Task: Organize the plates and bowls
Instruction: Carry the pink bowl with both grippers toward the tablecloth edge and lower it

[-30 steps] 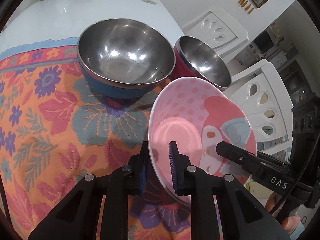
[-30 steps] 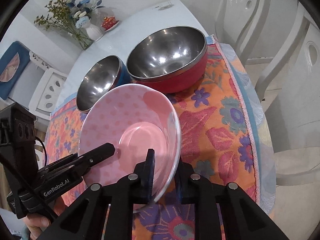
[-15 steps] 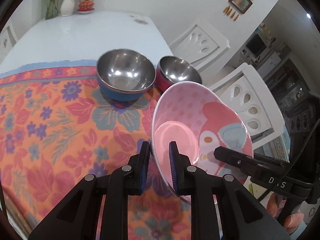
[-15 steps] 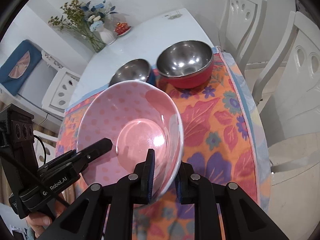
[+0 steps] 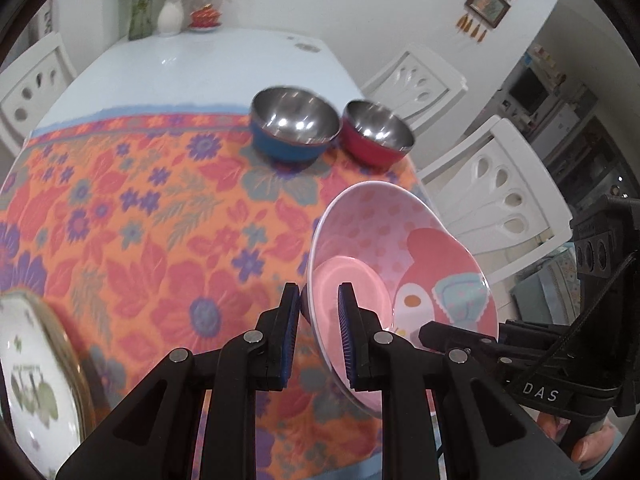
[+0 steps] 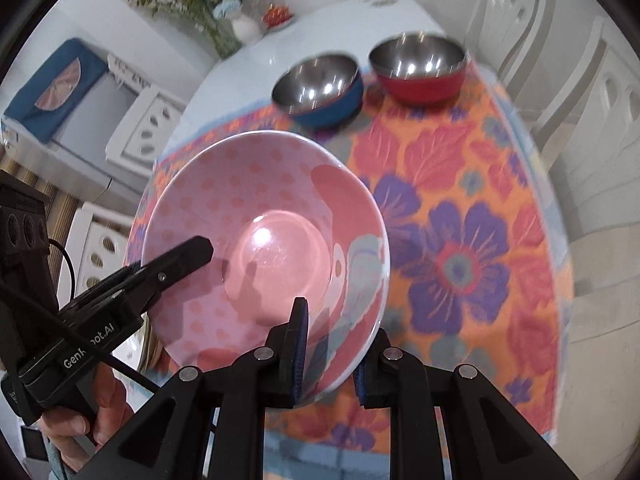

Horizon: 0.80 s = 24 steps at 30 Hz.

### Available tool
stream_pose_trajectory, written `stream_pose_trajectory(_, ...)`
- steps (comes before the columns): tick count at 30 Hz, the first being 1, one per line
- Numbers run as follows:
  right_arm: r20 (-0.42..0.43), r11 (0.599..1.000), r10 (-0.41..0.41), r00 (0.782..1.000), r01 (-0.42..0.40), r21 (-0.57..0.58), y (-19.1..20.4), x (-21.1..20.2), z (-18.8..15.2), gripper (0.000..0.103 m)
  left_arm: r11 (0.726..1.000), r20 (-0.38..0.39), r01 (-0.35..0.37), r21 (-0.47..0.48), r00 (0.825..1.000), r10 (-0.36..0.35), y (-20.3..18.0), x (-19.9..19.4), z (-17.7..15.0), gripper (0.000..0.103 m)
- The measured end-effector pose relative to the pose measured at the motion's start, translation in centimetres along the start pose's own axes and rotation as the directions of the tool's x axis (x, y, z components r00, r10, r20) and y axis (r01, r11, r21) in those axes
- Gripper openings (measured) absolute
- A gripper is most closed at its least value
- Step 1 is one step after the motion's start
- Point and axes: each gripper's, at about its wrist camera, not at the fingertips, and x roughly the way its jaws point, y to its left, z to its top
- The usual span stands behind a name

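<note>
A pink bowl with a cartoon print [image 5: 400,264] is held in the air above the near part of the floral cloth. My left gripper [image 5: 319,312] is shut on its left rim. My right gripper [image 6: 332,336] is shut on its right rim [image 6: 360,280]. A blue steel-lined bowl [image 5: 294,128] and a red steel-lined bowl [image 5: 376,134] stand side by side at the far edge of the cloth; both also show in the right wrist view, blue [image 6: 320,88] and red [image 6: 418,68]. A white plate with green leaves [image 5: 36,380] lies at the near left.
The floral cloth [image 5: 140,220] covers the near half of a white table [image 5: 200,68]. A vase of flowers [image 5: 170,12] and a small red dish stand at the far end. White chairs [image 5: 500,184] stand along the right side and the left.
Both grippers have pulled back and up with the pink bowl, away from the steel-lined bowls, which now look small and far. The white plate has come into view at the left.
</note>
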Motion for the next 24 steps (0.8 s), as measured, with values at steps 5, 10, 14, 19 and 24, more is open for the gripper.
stream_pose_trajectory(5, -0.043, 1.0, -0.014, 0.999, 0.014, -0.014, 0.5, 1.2, -0.9, 0.018, 0.998, -0.029, -0.004, -0.056, 1.0, 0.003, 1.5, 0.2, -2.3, 0.016)
stream_pose_trajectory(10, -0.106, 0.999, -0.034, 0.994, 0.034, 0.006, 0.2, 2.7, -1.8, 0.018, 0.995, -0.069, 0.001, -0.1, 0.998, -0.008, 2.3, 1.2, -4.4, 0.016)
stream_pose_trajectory(14, -0.133, 0.999, -0.042, 0.99, 0.045, 0.017, -0.1, 3.2, -2.3, 0.019, 0.994, -0.083, 0.006, -0.114, 0.996, -0.015, 2.6, 1.7, -5.1, 0.016)
stream_pose_trajectory(19, -0.134, 0.999, -0.043, 0.99, 0.045, 0.012, 0.3, 3.2, -2.5, 0.019, 0.992, -0.089, 0.001, -0.125, 0.996, -0.012, 2.9, 1.9, -5.4, 0.016)
stream_pose_trajectory(24, -0.13, 0.999, -0.03, 0.991, 0.032, 0.011, 0.5, 3.0, -2.7, 0.019, 0.99, -0.098, -0.012, -0.138, 0.995, -0.002, 3.4, 1.9, -5.5, 0.016)
